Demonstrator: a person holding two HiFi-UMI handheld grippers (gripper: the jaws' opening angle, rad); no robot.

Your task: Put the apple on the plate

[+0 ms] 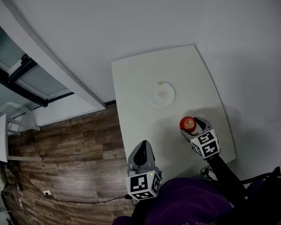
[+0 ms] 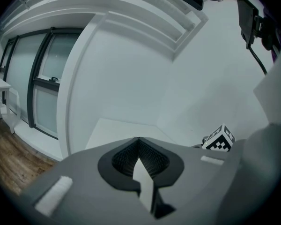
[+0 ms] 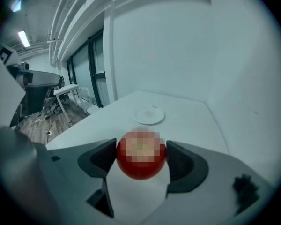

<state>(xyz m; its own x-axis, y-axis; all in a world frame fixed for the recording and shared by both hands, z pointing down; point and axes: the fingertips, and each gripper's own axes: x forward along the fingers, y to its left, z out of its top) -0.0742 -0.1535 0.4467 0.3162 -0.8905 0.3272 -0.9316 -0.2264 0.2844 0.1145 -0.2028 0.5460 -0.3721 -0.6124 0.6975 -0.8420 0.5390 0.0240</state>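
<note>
Item 1, right gripper (image 1: 192, 125): lower right of the head view, over the near right part of the white table (image 1: 140, 78). My right gripper view shows both dark jaws closed against the sides of the apple (image 3: 141, 159), which sits squarely between them. It is red and round. Whether its underside touches the table or hangs just above it, I can't tell from these angles.

Item 2, plate (image 1: 161, 94): small, white and round. It lies flat near the middle of the table, above and left of the apple in the head view and well apart from it. In the right gripper view it sits straight beyond the apple, at frame centre.

Item 3, left gripper (image 2: 139, 144): jaws pressed together with nothing between them. In the head view it is at lower centre, at the table's near left edge.

Item 4, surroundings: wooden floor (image 1: 75, 149) fills the lower left of the head view. Dark-framed windows (image 2: 42, 93) stand at the left of the left gripper view.
</note>
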